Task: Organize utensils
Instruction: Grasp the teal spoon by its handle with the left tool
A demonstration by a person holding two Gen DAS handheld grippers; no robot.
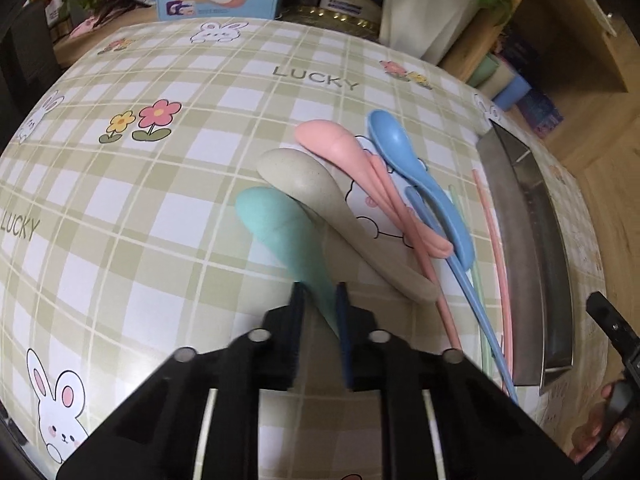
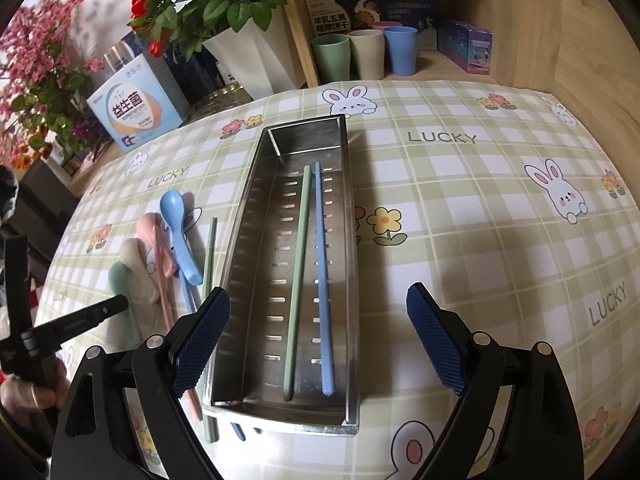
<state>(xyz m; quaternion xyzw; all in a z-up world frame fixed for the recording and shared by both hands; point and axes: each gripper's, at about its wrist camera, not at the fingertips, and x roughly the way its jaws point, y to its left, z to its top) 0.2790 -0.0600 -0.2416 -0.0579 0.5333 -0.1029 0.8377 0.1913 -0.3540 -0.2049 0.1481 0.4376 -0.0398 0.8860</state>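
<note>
Presently left gripper (image 1: pixel 320 292) clamped on green spoon (image 1: pixel 276 220) handle; right gripper (image 2: pixel 320 340) jaws apart over steel tray (image 2: pixel 240 248) holding two chopsticks (image 2: pixel 298 272).

"LUCKY" on the tablecloth (image 2: pixel 440 184)

Your right tool (image 2: pixel 318 340) is black with blue cross-hatched pads (image 2: pixel 202 344) (silver rivets at the joints); your hand (image 2: pixel 30 392) wears a ring.
</note>
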